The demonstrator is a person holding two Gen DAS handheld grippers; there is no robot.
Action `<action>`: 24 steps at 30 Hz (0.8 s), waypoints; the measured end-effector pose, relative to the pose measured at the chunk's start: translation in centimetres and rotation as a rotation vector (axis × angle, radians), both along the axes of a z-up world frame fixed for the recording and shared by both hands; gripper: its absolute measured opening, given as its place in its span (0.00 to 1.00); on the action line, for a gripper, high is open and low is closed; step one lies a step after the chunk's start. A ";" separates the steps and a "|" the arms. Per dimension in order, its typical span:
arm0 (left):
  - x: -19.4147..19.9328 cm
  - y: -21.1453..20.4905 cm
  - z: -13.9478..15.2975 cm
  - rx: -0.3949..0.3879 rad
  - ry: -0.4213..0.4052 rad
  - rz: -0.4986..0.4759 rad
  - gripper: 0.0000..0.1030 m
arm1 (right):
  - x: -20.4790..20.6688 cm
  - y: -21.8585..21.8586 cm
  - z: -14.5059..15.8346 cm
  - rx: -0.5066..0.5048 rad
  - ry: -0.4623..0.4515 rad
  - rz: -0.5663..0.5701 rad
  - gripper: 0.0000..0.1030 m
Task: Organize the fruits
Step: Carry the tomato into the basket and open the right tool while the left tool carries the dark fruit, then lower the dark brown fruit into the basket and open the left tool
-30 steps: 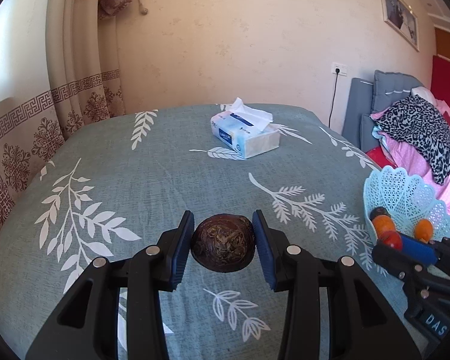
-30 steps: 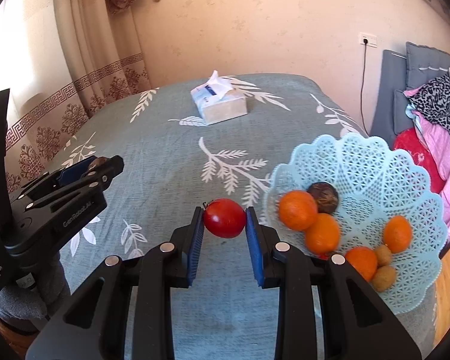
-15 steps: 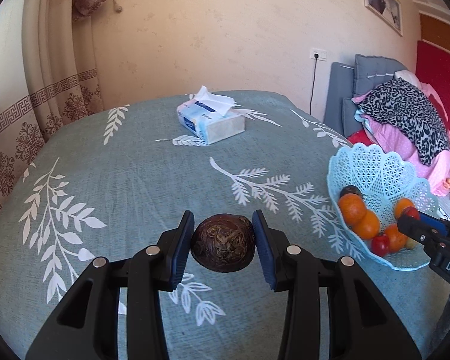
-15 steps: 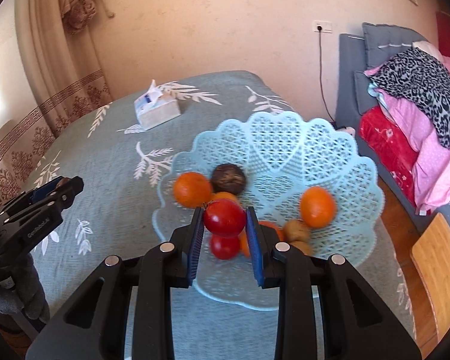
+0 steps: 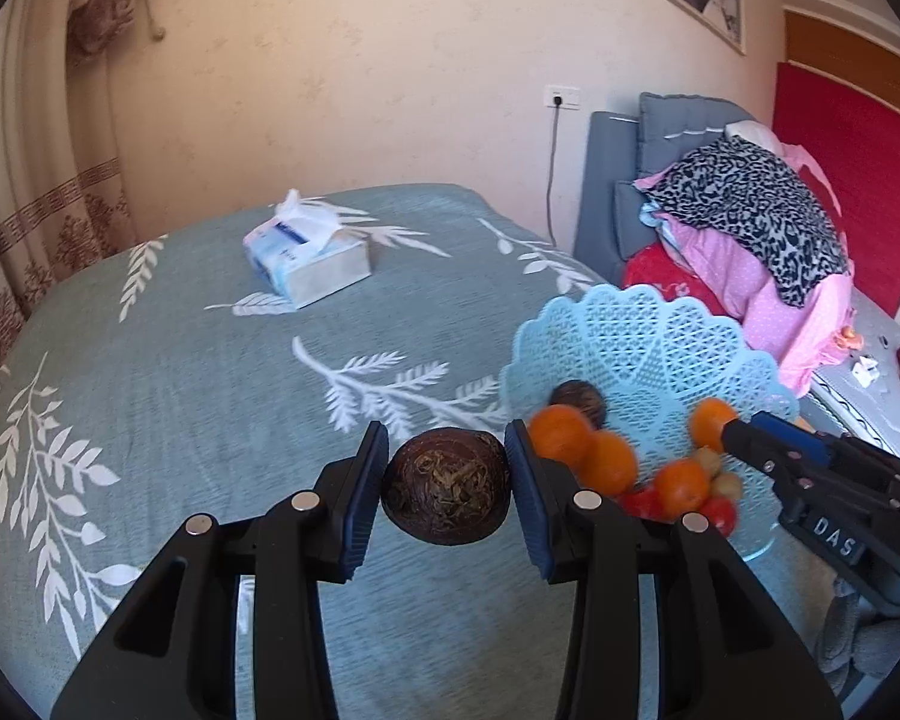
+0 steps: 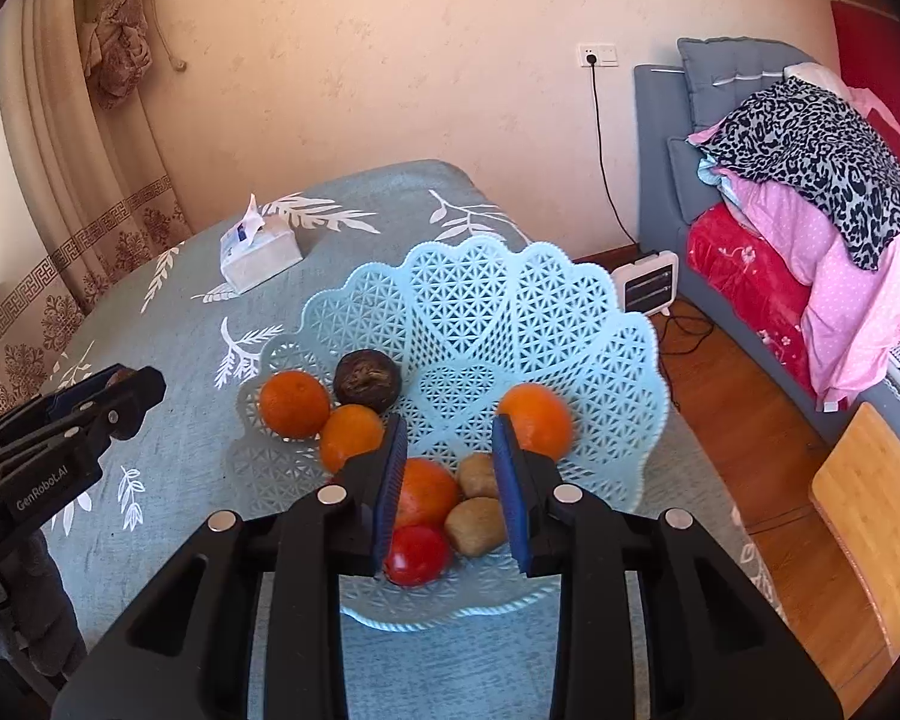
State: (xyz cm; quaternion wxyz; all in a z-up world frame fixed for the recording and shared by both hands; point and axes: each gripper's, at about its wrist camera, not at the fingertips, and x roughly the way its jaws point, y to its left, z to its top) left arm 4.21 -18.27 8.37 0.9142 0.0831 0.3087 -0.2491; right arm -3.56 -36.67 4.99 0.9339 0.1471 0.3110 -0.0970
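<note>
The left gripper pinches a dark brown, wrinkled fruit between its two blue-padded fingers, low in the centre of the left wrist view, held above the teal tablecloth with its white leaf print. Just right of that fruit, at centre right of the frame, stands the pale blue lattice basket, with oranges, red fruits and a second dark fruit heaped at its lower edge. The right gripper enters from the lower right edge of the same view, its tip beside an orange at the basket's right side.

In the right wrist view, the right gripper holds its fingers spread with nothing between them, above the basket at the centre of the frame. Seen through the gap are an orange, two small tan fruits and, lowest, a red tomato lying in the basket. Further oranges sit to the left and to the right, and a dark wrinkled fruit rests just above the left pair. The left gripper shows at the left edge, over the cloth.

A tissue box sits on the table in the upper centre, well apart from the basket. Folded pink and leopard-print bedding is piled at the upper right.
</note>
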 end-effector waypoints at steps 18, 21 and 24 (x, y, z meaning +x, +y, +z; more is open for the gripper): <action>0.6 -8.6 -1.8 0.039 0.031 -0.146 0.40 | -1.9 -1.3 0.1 -0.078 0.004 -0.070 0.47; 0.5 -9.1 -2.0 0.045 0.027 -0.152 0.41 | -1.9 -1.7 -0.1 -0.069 0.009 -0.079 0.47; 0.3 -9.2 -1.9 0.045 0.021 -0.154 0.58 | -1.9 -1.9 -0.1 -0.060 0.009 -0.082 0.47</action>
